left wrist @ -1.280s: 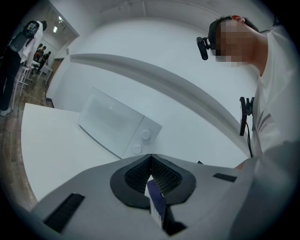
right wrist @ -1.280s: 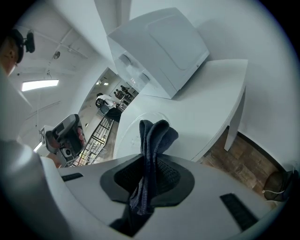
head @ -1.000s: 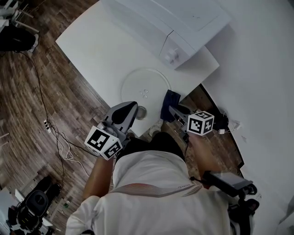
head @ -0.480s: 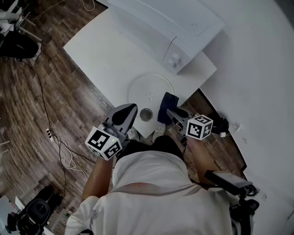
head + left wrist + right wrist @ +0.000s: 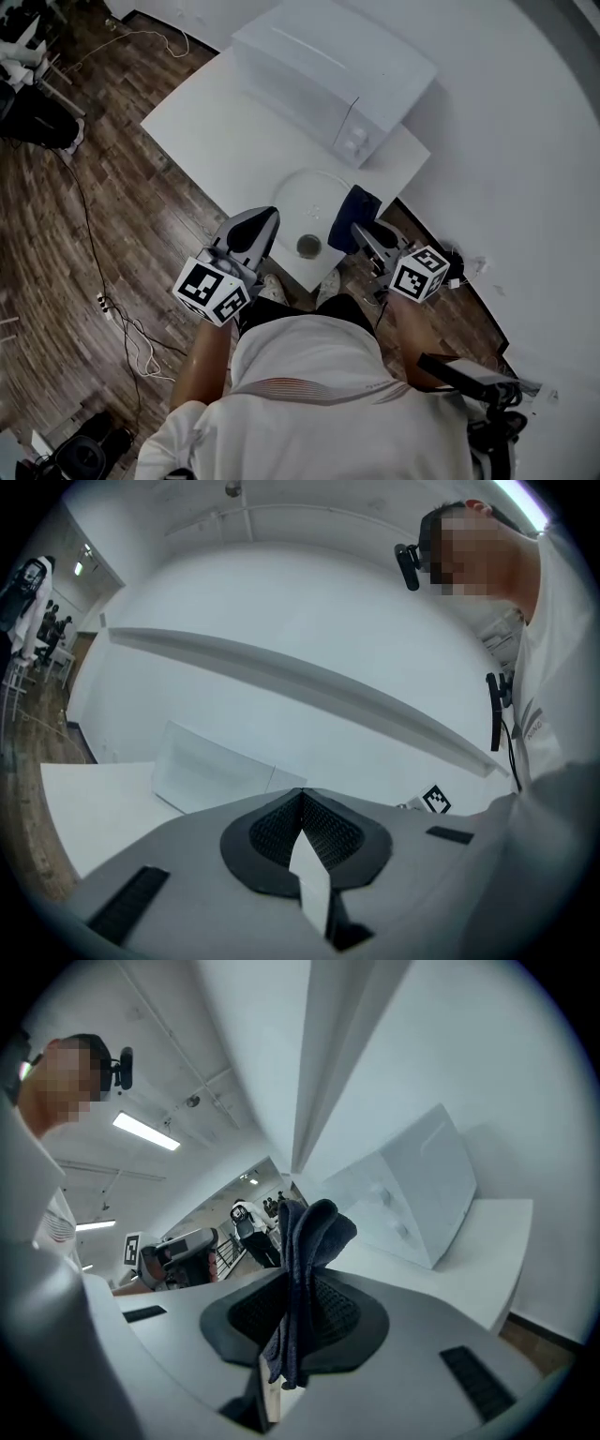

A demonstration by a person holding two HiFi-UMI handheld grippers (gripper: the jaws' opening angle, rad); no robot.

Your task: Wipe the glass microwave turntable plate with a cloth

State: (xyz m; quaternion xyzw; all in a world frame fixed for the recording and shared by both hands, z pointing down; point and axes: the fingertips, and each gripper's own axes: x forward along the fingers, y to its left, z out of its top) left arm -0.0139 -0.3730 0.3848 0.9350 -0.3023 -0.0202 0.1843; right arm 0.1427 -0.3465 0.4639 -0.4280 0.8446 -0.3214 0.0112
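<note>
Our left claw [image 5: 269, 215] is closed with nothing in it; in the left gripper view its jaws meet at the tip [image 5: 302, 793]. It hangs over the table's near edge, at about 7 o'clock from the plate [image 5: 305, 192]. Our right claw [image 5: 354, 228] is clamped on the dark blue cloth [image 5: 361, 204]. In the right gripper view the cloth [image 5: 306, 1230] stands up in folds from between the pinched jaws [image 5: 298, 1283], with a short tail hanging below them.

The plate lies flat on the white table [image 5: 202, 122], near the front edge and at 6 o'clock from the microwave [image 5: 319, 56]. In the head view the cloth sits at the plate's 4 o'clock rim. We cannot tell whether it touches the glass. A small dark round piece [image 5: 308, 246] rests on the table at 6 o'clock from the plate, between our two claws. The microwave stands at the back of the table against the white wall. A cable [image 5: 122, 314] trails over the wooden floor [image 5: 66, 225] at 9 o'clock from us.
</note>
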